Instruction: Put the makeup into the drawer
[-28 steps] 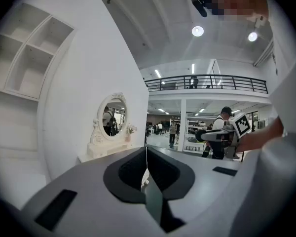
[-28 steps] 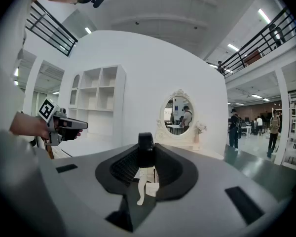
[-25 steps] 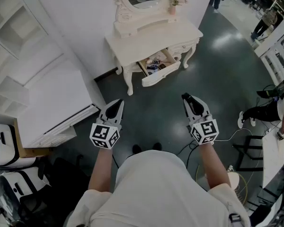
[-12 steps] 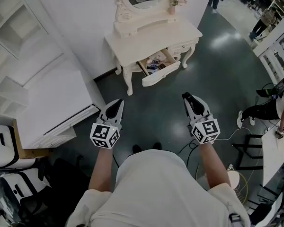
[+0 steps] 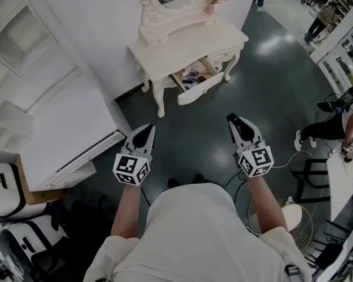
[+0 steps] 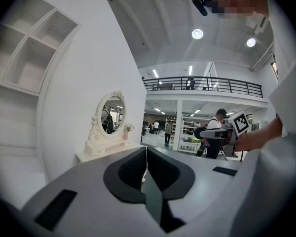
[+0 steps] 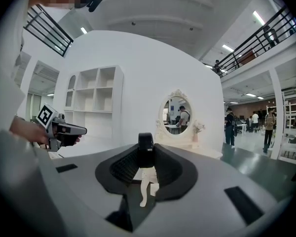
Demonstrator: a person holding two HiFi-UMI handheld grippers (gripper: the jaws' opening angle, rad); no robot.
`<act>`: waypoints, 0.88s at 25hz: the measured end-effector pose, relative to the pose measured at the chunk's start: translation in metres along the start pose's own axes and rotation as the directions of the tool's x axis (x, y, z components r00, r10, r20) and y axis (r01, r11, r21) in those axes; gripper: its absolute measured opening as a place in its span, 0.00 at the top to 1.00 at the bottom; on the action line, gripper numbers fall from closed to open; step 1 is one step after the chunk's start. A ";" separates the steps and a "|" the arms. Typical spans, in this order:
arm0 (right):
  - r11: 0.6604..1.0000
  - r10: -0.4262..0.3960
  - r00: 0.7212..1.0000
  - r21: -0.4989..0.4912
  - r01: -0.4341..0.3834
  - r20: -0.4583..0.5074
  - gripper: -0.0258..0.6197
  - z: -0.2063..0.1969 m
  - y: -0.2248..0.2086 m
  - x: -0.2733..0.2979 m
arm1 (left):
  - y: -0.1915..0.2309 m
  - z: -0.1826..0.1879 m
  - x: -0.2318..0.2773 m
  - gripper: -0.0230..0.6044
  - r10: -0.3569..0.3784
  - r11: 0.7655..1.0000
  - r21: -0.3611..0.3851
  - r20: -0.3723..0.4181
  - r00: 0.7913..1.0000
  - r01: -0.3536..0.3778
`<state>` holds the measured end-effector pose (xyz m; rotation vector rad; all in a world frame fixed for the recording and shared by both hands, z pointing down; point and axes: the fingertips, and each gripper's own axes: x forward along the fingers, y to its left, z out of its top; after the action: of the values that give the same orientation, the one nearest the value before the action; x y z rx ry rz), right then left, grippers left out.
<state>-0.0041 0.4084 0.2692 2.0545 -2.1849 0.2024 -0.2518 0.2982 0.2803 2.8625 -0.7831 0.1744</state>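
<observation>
A white dressing table [image 5: 188,43] with an oval mirror stands against the wall ahead. Its drawer [image 5: 201,86] is pulled open, with several small makeup items [image 5: 191,77] inside. My right gripper [image 5: 233,122] is held level over the dark floor, well short of the table. It is shut on a small black makeup item [image 7: 146,148], which stands up between the jaw tips. My left gripper [image 5: 146,129] is alongside at the same height, with its jaws together and nothing in them [image 6: 146,154]. The table also shows ahead in the right gripper view [image 7: 187,143].
A white shelf and cabinet unit [image 5: 59,122] runs along the left wall. White chairs [image 5: 6,187] stand at the lower left. At the right are a seated person [image 5: 335,128], floor cables [image 5: 282,169] and a wire basket [image 5: 297,222]. Dark floor [image 5: 188,140] lies between me and the table.
The dressing table sits slightly higher and further left in the head view. Both grippers have drifted only a little and keep the same grip.
</observation>
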 end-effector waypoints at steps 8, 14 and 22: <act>1.000 -0.028 1.000 0.007 0.028 -0.004 0.81 -0.003 0.019 -0.002 | 0.014 -0.004 -0.009 0.93 -0.025 1.000 -0.003 -0.011 1.000 0.025; 0.999 -0.030 1.000 0.013 0.030 -0.008 0.81 -0.004 0.014 0.007 | 0.019 -0.004 0.003 0.93 -0.036 0.999 -0.007 -0.016 0.999 0.036; 0.999 -0.011 1.000 0.035 0.011 -0.008 0.81 -0.008 -0.010 0.040 | 0.035 -0.004 0.035 0.93 -0.014 1.000 -0.011 -0.026 1.000 0.014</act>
<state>0.0033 0.3697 0.2850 2.0798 -2.1798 0.2489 -0.2403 0.2526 0.2944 2.8485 -0.7563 0.2051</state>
